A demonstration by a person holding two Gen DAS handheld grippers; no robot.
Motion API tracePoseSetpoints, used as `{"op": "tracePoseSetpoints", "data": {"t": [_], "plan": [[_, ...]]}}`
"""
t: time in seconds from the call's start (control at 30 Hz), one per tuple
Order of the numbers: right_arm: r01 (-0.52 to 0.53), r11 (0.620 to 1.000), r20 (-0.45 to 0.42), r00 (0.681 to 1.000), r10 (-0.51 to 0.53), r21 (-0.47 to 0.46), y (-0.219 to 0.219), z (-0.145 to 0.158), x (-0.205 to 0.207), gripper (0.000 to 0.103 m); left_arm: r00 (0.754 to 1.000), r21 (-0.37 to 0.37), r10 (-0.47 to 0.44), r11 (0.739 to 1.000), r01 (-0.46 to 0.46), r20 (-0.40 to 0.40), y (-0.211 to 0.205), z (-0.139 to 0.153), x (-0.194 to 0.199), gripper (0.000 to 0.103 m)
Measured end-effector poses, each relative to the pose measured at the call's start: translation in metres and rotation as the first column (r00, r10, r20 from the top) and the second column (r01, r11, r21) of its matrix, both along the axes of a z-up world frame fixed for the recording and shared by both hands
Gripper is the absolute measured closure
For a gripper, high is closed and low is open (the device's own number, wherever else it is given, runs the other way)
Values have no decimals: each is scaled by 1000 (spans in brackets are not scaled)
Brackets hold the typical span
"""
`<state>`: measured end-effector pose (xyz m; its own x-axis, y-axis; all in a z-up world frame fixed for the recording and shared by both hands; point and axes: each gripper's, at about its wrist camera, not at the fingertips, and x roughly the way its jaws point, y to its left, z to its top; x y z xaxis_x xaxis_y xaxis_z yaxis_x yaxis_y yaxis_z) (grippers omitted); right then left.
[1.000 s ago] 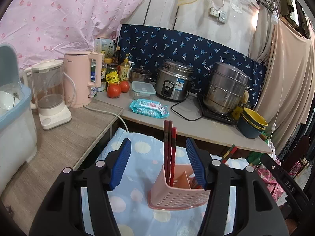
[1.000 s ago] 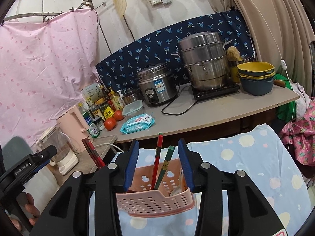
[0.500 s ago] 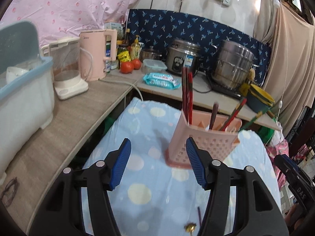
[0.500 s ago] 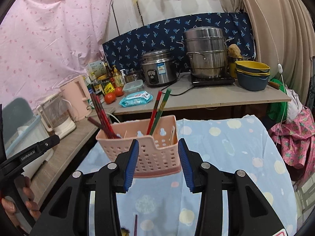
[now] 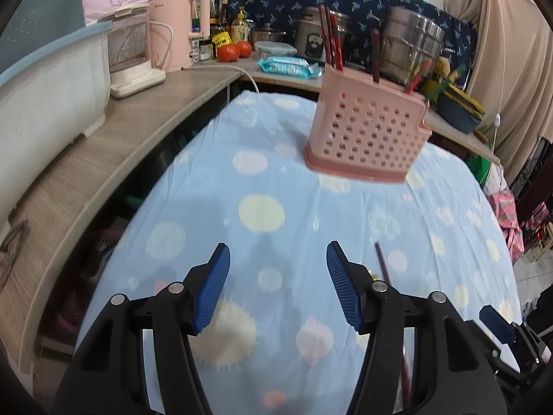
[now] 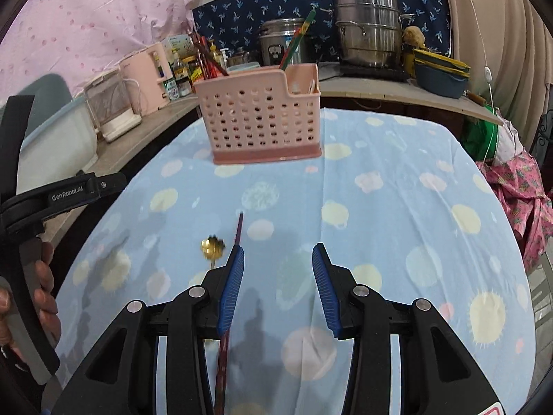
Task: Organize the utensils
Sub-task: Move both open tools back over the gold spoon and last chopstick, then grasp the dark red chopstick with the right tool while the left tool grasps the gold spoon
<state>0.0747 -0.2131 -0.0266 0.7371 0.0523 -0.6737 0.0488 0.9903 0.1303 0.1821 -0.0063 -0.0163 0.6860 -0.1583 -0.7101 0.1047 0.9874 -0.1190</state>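
Your left tongs (image 5: 276,276) spread, nothing between. Your right tongs (image 6: 278,276) spread, empty. Dark chopstick (image 6: 238,230), gold spoon (image 6: 212,247) lie on bench cloth (image 6: 397,207) just beside right tongs; pink utensil basket (image 6: 259,117) stands well beyond.

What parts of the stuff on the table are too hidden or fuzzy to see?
- Gold spoon, right wrist view: blurred; handle hidden behind the right gripper.
- Dark chopstick, both views: lower length passes behind gripper fingers.
- Pink basket, both views: utensils' lower ends hidden by its wall.
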Motion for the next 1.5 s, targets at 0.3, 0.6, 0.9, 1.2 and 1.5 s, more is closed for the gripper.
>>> {"op": "tracePoseSetpoints", "data": {"t": [0.3, 0.6, 0.9, 1.2, 1.5], "plan": [[-71, 997, -117, 990, 73, 21, 35, -49, -42, 64, 994, 29, -49, 998, 53, -100, -10, -36, -33, 48], [-90, 996, -117, 989, 91, 14, 44, -50, -52, 75, 985, 51, -75, 995, 84, -157, -17, -58, -58, 48], [-95, 995, -135, 986, 93, -12, 48, -58, -55, 90, 981, 54, -108, 992, 118, -164, -28, -61, -67, 48], [14, 999, -130, 991, -8, 47, 15, -60, -54, 96, 971, 24, -174, 983, 181, -162, -47, -60, -70, 41], [45, 996, -133, 990, -35, 78, 2, -63, -54, 96, 957, -9, -242, 970, 244, -158, -78, -64, -61, 42]]}}
